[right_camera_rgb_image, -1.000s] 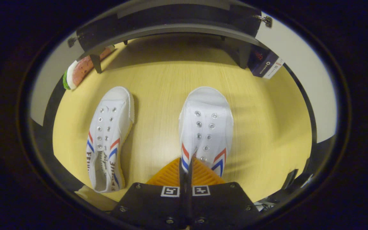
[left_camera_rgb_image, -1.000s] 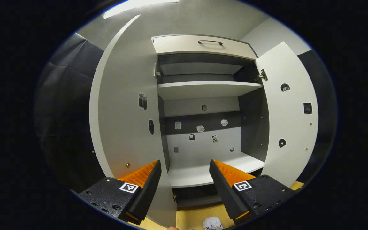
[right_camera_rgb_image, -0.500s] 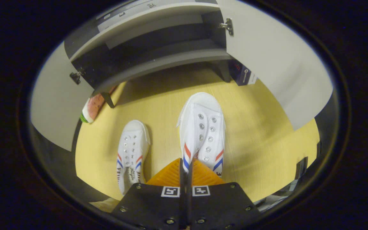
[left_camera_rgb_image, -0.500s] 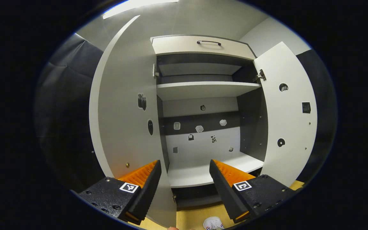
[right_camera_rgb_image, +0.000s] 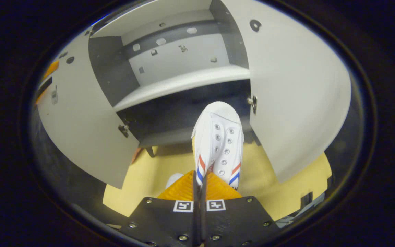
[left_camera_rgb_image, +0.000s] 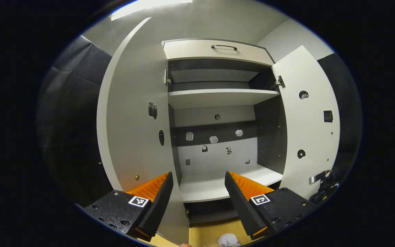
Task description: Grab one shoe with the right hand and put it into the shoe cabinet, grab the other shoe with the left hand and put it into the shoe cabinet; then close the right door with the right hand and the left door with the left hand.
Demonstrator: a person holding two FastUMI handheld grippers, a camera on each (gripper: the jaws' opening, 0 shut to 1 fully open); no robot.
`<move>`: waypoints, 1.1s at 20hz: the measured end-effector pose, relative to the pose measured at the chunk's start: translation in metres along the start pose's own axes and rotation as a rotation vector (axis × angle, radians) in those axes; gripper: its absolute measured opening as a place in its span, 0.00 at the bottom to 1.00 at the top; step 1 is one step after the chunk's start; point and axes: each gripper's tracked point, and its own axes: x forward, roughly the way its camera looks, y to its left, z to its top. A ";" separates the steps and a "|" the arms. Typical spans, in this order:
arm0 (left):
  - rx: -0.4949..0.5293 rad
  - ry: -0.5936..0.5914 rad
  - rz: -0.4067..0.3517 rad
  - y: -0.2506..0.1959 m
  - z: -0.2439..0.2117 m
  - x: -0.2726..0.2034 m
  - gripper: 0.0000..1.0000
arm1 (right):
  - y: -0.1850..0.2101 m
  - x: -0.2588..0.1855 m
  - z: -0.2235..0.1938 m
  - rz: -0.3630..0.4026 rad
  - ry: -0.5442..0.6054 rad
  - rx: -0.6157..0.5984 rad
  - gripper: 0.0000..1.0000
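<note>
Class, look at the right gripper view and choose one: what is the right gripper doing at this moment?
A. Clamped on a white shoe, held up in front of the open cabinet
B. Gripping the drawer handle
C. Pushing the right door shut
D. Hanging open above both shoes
A: the right gripper is shut on the white shoe, whose toe points at the open shoe cabinet.
</note>
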 end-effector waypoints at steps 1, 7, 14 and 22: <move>-0.001 -0.003 -0.001 0.000 0.000 0.000 0.93 | 0.005 -0.005 0.017 0.006 -0.037 -0.011 0.00; -0.005 -0.020 -0.004 0.001 0.002 0.000 0.92 | 0.028 -0.009 0.127 0.027 -0.213 -0.103 0.00; -0.024 -0.051 -0.005 0.001 0.006 -0.001 0.91 | 0.039 0.048 0.230 -0.009 -0.320 -0.199 0.00; -0.036 -0.070 0.011 0.003 0.008 0.000 0.90 | 0.023 0.137 0.273 -0.065 -0.256 -0.223 0.00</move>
